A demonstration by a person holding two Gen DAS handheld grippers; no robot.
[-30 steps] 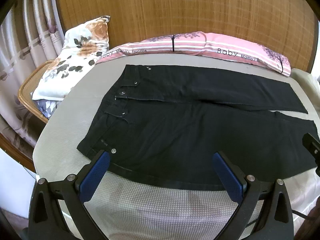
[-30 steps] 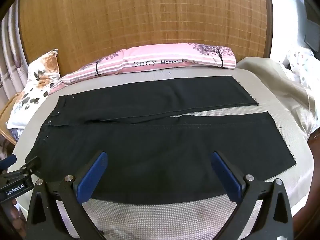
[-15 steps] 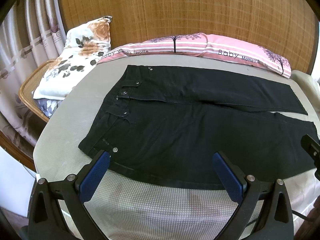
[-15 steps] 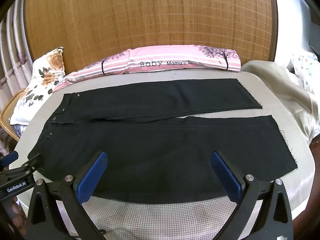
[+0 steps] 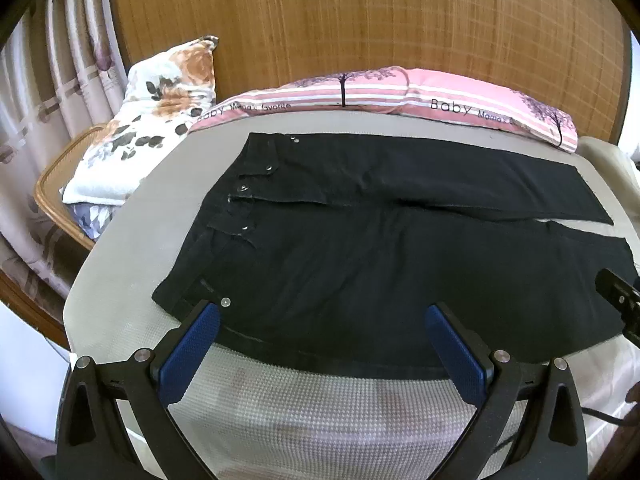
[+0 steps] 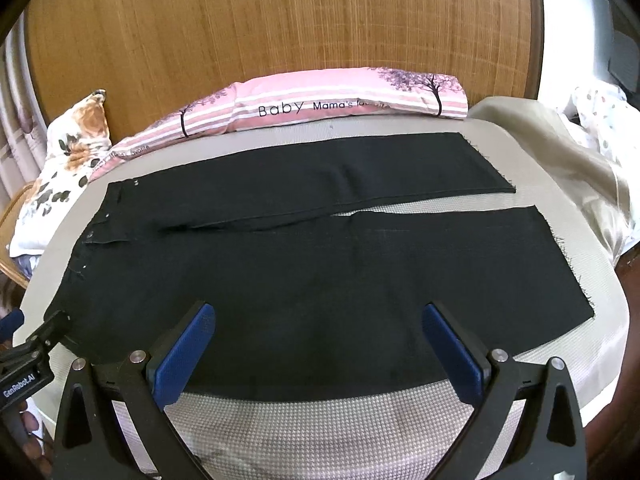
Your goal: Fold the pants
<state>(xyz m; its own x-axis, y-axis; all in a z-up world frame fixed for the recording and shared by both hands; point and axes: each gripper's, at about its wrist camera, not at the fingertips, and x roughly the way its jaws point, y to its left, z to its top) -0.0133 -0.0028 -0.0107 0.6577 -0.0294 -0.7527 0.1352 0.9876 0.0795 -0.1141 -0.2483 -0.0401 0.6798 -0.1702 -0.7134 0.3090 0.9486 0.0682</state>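
Black pants (image 5: pixel 360 248) lie flat on a grey bed, waistband to the left with silver studs, both legs stretched to the right; they also show in the right wrist view (image 6: pixel 320 272). My left gripper (image 5: pixel 322 312) is open and empty, hovering over the near edge of the pants by the waist. My right gripper (image 6: pixel 320 312) is open and empty over the near leg. The left gripper's tip shows at the left edge of the right wrist view (image 6: pixel 36 340), and the right gripper's tip at the right edge of the left wrist view (image 5: pixel 620 300).
A pink striped pillow (image 5: pixel 400 92) lies along the far edge against a woven headboard (image 5: pixel 360 20). A floral pillow (image 5: pixel 152 128) rests on a rattan chair at the left. A beige blanket (image 6: pixel 560 160) is bunched at the right. The bed's near edge (image 6: pixel 320 432) is below the grippers.
Both views have shifted slightly back and upward, so the pants sit a little lower and farther in frame. Both grippers stay open. The pants have not moved.
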